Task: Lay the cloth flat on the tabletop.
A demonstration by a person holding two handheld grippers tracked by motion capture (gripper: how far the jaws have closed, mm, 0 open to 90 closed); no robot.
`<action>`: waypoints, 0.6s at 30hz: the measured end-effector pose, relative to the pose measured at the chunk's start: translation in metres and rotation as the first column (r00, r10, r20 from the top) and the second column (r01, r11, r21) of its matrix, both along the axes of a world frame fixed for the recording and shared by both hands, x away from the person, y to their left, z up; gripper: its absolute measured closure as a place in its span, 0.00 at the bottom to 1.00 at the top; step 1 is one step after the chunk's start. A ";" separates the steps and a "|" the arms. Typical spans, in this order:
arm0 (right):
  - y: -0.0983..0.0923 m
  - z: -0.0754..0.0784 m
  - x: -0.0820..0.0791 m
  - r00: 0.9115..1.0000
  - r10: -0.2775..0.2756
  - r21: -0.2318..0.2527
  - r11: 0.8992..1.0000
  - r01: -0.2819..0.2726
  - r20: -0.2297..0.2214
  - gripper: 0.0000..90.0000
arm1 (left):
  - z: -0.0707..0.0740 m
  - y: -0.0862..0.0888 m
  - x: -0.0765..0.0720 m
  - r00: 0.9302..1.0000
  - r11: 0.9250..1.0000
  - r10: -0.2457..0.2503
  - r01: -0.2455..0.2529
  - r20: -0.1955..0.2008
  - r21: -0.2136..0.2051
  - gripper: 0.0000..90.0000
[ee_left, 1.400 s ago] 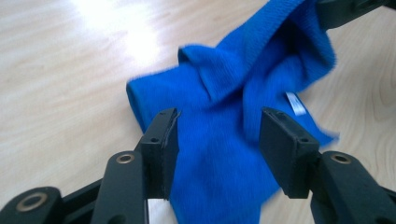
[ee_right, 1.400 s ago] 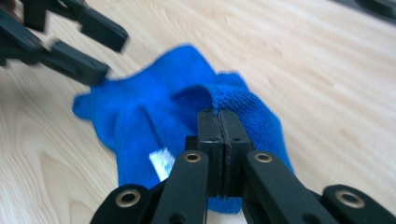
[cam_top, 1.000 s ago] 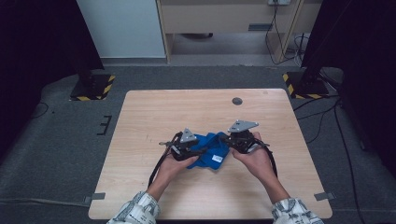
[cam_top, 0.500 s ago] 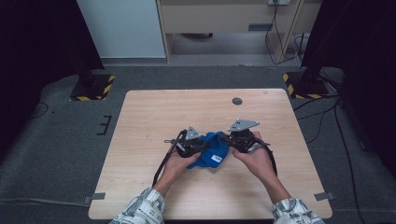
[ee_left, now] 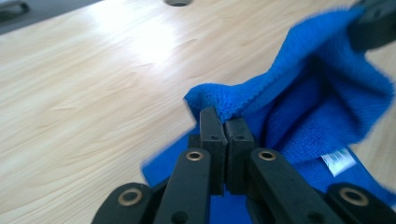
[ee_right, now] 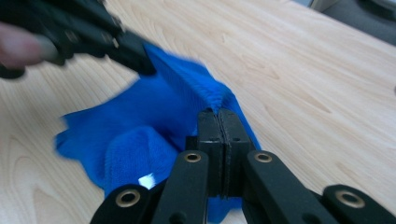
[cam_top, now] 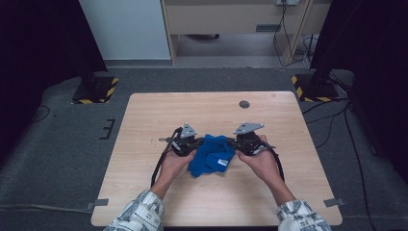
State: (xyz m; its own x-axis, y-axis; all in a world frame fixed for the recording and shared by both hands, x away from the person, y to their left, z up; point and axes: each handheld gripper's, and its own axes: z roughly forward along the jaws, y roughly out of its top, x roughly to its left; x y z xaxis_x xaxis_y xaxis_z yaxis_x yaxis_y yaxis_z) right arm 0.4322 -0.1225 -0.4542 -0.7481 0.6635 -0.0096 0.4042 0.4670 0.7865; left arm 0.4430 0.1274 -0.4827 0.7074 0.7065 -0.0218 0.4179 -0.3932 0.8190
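Blue cloth (cam_top: 211,155) slung mid-table between both tools, long edge running side to side: left gripper (ee_left: 226,122), jaws just closed, pinched on its left-hand edge, right gripper (ee_right: 218,114) clenched on the opposite edge, bulk sagging onto the table (cam_top: 202,108) toward the person, neither hand nearer.

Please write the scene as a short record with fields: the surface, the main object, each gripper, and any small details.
surface: light wooden table
main object: blue terry cloth, crumpled at the table's middle, white label showing
left gripper: jaws have just been closing, now shut on the cloth's upper edge
right gripper: shut on the same edge further along
cloth state: edge lifted between the grippers, rest sagging to the table
other: dark round hole near the far edge
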 end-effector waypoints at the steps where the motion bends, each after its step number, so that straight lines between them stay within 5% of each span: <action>1: 0.000 0.000 0.000 1.000 0.000 0.000 1.000 0.000 0.000 0.99 | 0.001 0.004 0.000 1.000 1.000 0.004 -0.004 -0.003 0.005 0.98; 5: 0.018 -0.010 0.004 1.000 0.011 -0.014 1.000 -0.011 -0.019 0.94 | 0.000 0.018 0.000 0.999 1.000 0.028 -0.028 -0.021 0.011 0.98; 6: 0.021 -0.012 0.004 1.000 0.013 -0.015 1.000 -0.014 -0.018 0.89 | 0.000 0.022 0.000 0.999 0.999 0.036 -0.036 -0.024 0.008 0.98; 7: 0.026 -0.014 0.002 1.000 0.006 -0.021 1.000 -0.007 -0.022 0.74 | -0.001 0.025 0.000 0.999 0.999 0.046 -0.046 -0.028 0.008 0.98; 12: 0.025 -0.015 -0.007 1.000 -0.016 -0.029 0.999 0.016 -0.011 0.51 | -0.002 0.033 0.003 0.997 0.998 0.069 -0.068 -0.043 0.012 0.98; 15: 0.019 -0.018 -0.014 0.999 -0.033 -0.031 0.999 0.033 -0.012 0.42 | -0.002 0.034 0.003 0.996 0.997 0.077 -0.077 -0.049 0.005 0.98; 18: 0.008 -0.024 -0.021 0.998 -0.050 -0.021 0.999 0.049 -0.038 0.47 | -0.003 0.032 0.003 0.996 0.997 0.072 -0.072 -0.050 0.007 0.98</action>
State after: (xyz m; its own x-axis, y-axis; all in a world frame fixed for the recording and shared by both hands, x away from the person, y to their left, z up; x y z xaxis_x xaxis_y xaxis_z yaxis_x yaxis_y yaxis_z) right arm 0.4108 -0.1142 -0.4786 -0.7145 0.6996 0.0049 0.4568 0.4612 0.7607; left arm 0.4462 0.1596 -0.4853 0.6527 0.7558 -0.0522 0.4855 -0.3644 0.7947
